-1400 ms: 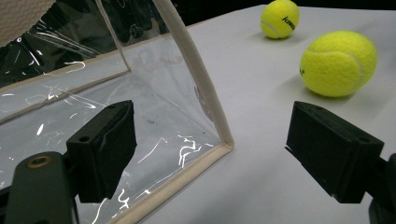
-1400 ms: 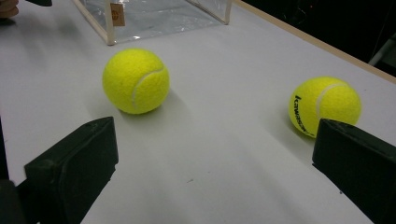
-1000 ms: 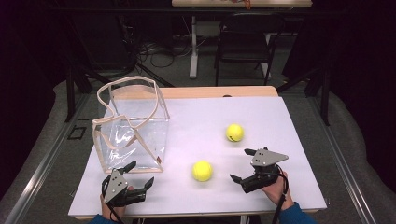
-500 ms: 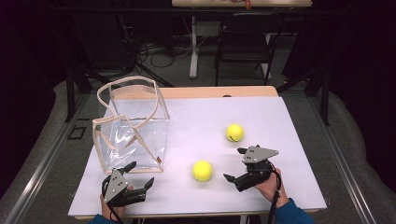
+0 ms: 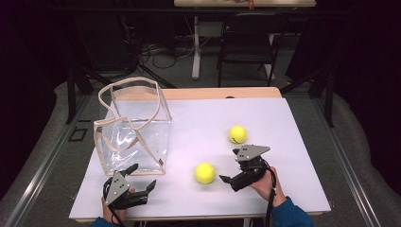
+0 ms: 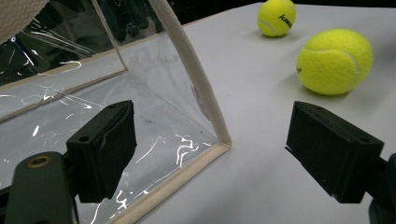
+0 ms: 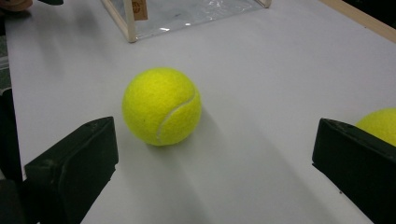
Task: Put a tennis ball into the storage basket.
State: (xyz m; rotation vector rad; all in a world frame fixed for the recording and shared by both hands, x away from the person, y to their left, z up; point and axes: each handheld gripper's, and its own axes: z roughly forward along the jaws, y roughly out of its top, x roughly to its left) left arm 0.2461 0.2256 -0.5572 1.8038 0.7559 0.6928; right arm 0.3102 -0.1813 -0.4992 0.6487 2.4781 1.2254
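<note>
Two yellow tennis balls lie on the white table (image 5: 293, 123). The near ball (image 5: 204, 172) (image 7: 161, 106) (image 6: 335, 60) sits just left of my right gripper (image 5: 230, 167) (image 7: 212, 168), which is open and points at it without touching. The far ball (image 5: 237, 134) (image 6: 276, 17) (image 7: 380, 123) lies farther back, beside the right jaw. A clear plastic bag with beige trim (image 5: 132, 137) (image 6: 70, 93) (image 7: 177, 11) stands upright at the left. My left gripper (image 5: 142, 176) (image 6: 217, 154) is open at the bag's near corner, with nothing in it.
The table's front edge (image 5: 198, 218) runs just under both hands. A dark chair (image 5: 248, 42) and a second table's leg (image 5: 195, 52) stand beyond the far edge, with cables (image 5: 151, 49) on the floor.
My right gripper has moved left and a little forward, closer to the near ball. The left gripper, the bag and both balls have stayed put.
</note>
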